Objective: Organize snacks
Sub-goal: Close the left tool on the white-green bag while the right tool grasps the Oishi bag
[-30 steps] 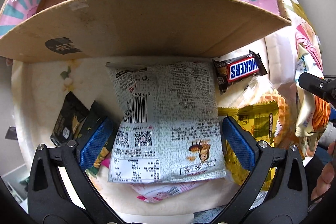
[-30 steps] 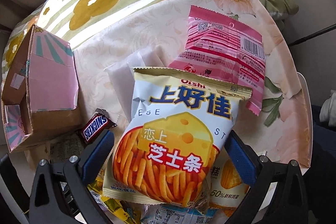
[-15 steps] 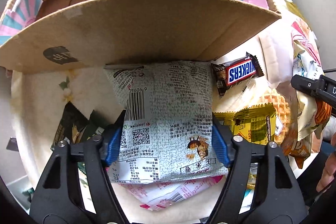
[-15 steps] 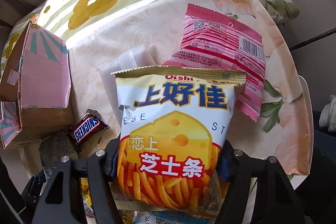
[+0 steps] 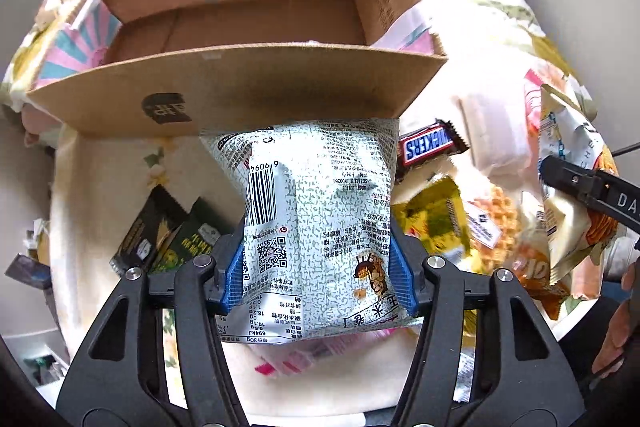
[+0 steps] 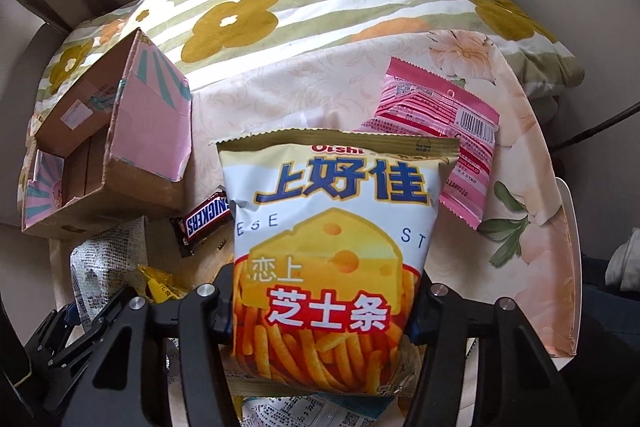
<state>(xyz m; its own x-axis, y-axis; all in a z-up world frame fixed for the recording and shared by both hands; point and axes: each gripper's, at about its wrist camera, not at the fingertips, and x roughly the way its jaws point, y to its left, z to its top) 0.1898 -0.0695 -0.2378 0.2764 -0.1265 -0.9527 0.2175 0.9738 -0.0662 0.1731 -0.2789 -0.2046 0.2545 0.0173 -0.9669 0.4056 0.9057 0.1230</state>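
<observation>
Two packets up at once: silver-grey snack bag [image 5: 320, 227] pinched in the left hand-held gripper [image 5: 318, 277], just near of the open cardboard box [image 5: 240, 95]; cheese-stick bag [image 6: 332, 251] pinched in the right hand-held gripper [image 6: 322, 307], box far left of it. Both sets of jaws closing on crinkling foil. Best lifted clear of the Snickers bar [image 5: 430, 147] and loose packets, then carried over the box's near wall before release. Against a second ago: jaws wide then, bags lying flat on the tabletop; now squeezed and raised.
</observation>
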